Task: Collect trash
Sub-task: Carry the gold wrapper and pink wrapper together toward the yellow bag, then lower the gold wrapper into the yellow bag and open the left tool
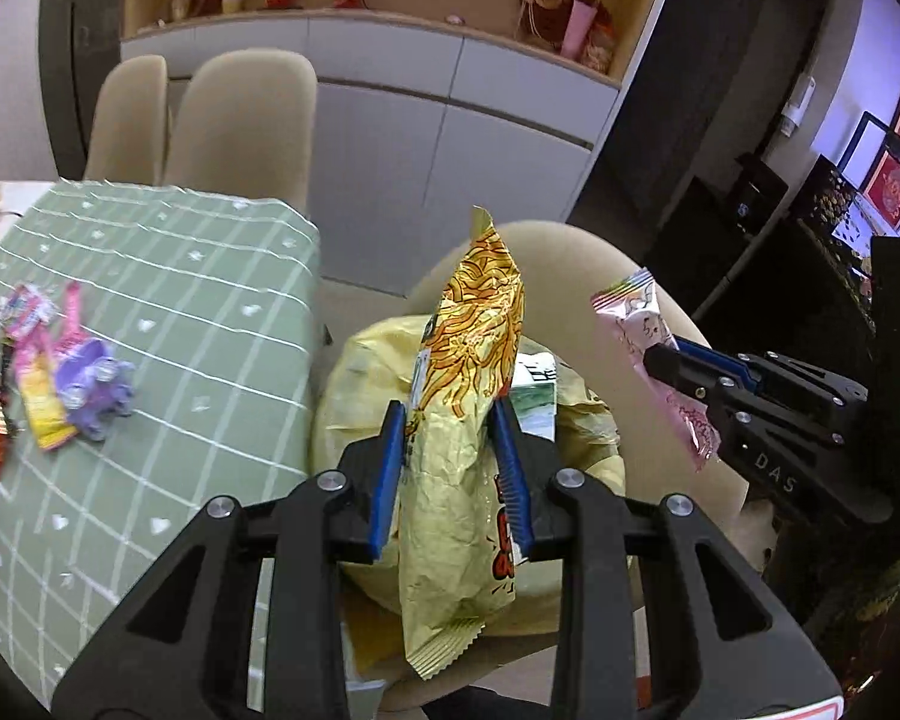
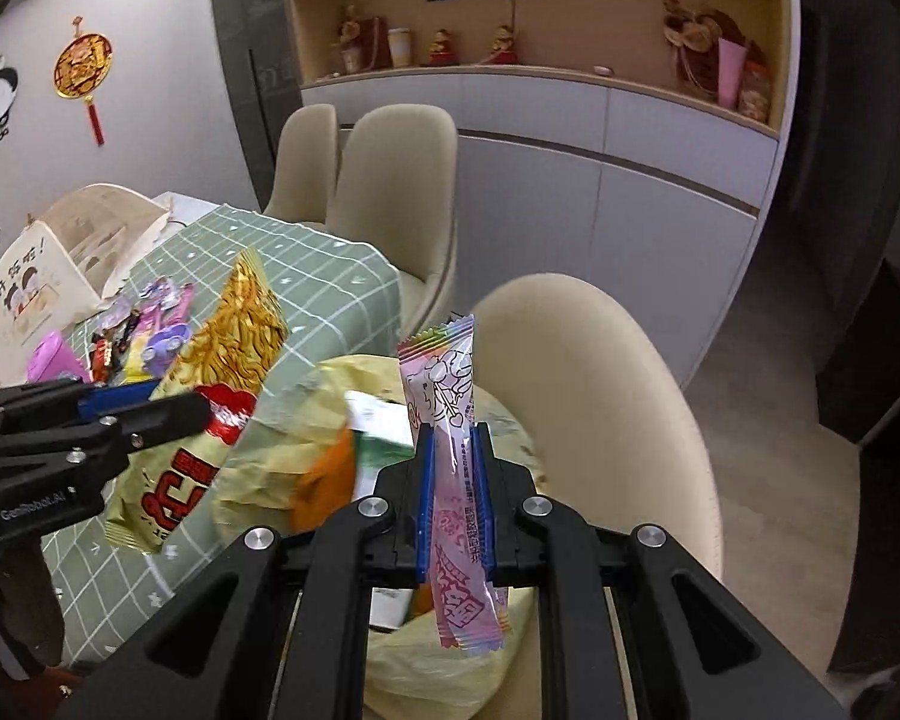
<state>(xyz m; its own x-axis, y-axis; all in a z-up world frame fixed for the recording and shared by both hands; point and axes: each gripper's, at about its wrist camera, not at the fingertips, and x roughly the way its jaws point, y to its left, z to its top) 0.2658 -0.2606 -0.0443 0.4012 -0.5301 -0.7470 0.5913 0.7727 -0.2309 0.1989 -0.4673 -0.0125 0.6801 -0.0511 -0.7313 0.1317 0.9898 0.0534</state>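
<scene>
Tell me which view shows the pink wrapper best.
The right wrist view: the pink wrapper stands centred between the right tool's fingers, print legible along its length. The left wrist view shows the wrapper small and side-on at the right, its middle hidden by the tool.

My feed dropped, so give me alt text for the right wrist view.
The right hand-held gripper is shut on a pink wrapper above a yellow trash bag on a beige chair. At left, the left hand-held gripper holds a yellow noodle packet beside the green checked table.
</scene>
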